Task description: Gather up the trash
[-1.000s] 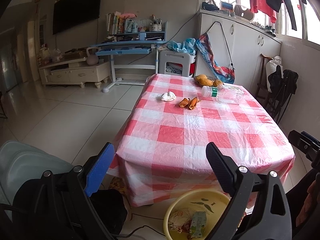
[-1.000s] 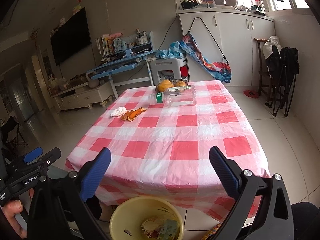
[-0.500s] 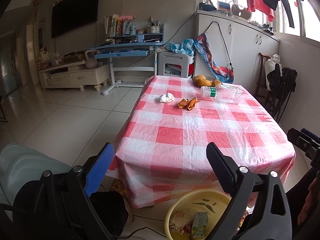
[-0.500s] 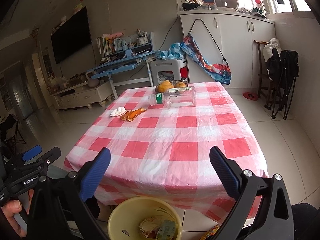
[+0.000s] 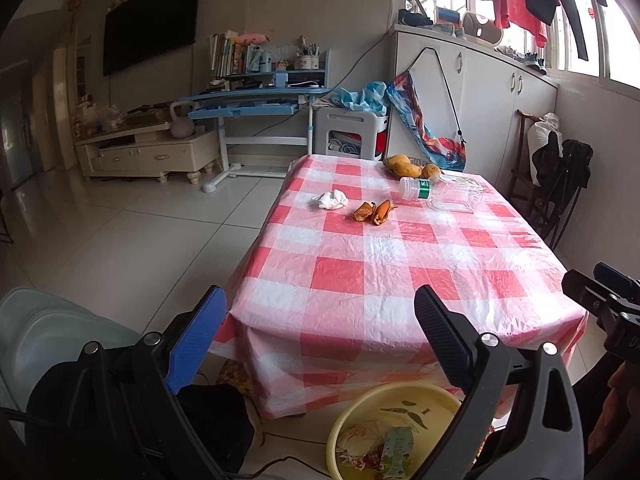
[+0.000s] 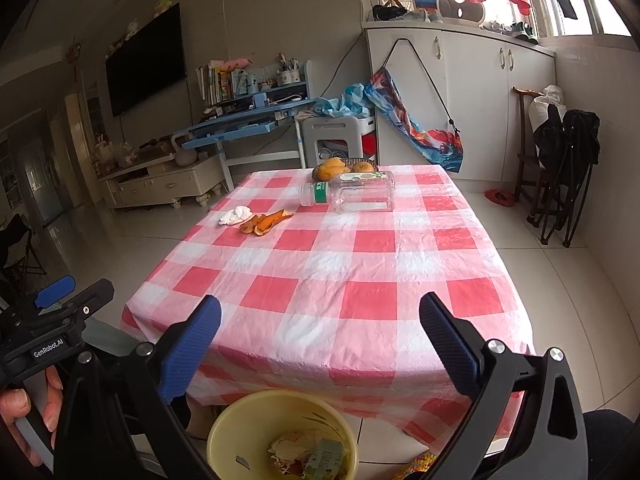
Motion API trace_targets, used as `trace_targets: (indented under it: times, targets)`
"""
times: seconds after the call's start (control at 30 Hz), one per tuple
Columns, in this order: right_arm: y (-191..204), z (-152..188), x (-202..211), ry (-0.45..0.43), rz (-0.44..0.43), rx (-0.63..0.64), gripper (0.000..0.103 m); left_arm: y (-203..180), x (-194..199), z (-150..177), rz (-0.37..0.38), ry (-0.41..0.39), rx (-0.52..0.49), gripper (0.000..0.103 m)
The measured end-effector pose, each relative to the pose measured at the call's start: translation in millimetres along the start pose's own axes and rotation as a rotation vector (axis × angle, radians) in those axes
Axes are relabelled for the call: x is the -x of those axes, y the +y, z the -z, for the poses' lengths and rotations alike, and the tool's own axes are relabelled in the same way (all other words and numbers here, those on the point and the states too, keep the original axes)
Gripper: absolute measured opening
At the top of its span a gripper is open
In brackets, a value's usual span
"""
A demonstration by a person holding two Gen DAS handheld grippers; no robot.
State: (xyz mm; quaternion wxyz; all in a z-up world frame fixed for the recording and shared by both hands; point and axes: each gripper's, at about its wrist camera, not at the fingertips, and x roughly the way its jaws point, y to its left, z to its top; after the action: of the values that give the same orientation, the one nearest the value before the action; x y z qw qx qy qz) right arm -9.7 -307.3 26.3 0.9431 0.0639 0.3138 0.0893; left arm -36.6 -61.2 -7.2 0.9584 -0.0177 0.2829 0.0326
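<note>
A crumpled white tissue [image 5: 331, 200] [image 6: 236, 215], orange peels [image 5: 375, 212] [image 6: 266, 221] and an empty clear plastic bottle [image 5: 444, 195] [image 6: 352, 196] lying on its side sit on the far part of the red-checked table [image 5: 400, 264] [image 6: 344, 272]. A yellow bin [image 5: 360, 412] [image 6: 224, 428] holding scraps stands on the floor at the table's near edge. My left gripper [image 5: 320, 320] and right gripper [image 6: 320, 328] are both open and empty, held back from the near edge, above the bin.
A basket of mangoes [image 5: 408, 166] [image 6: 344, 167] sits at the table's far end. A pale chair back [image 5: 52, 324] is at the left. Folded black chairs [image 6: 564, 168] stand at the right wall. A desk [image 5: 256, 104] and cabinets [image 6: 460, 92] lie beyond.
Both views have shifted slightly; the grippers have drifted a little, staying open and empty. Nothing on the table has moved.
</note>
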Motion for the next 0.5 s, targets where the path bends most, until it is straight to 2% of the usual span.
trace_targets:
  times: [0.5]
  targets:
    - [3.4, 2.0, -0.6, 0.004, 0.001, 0.007, 0.095, 0.1, -1.2, -0.1, -0.002, 0.001, -0.003, 0.092]
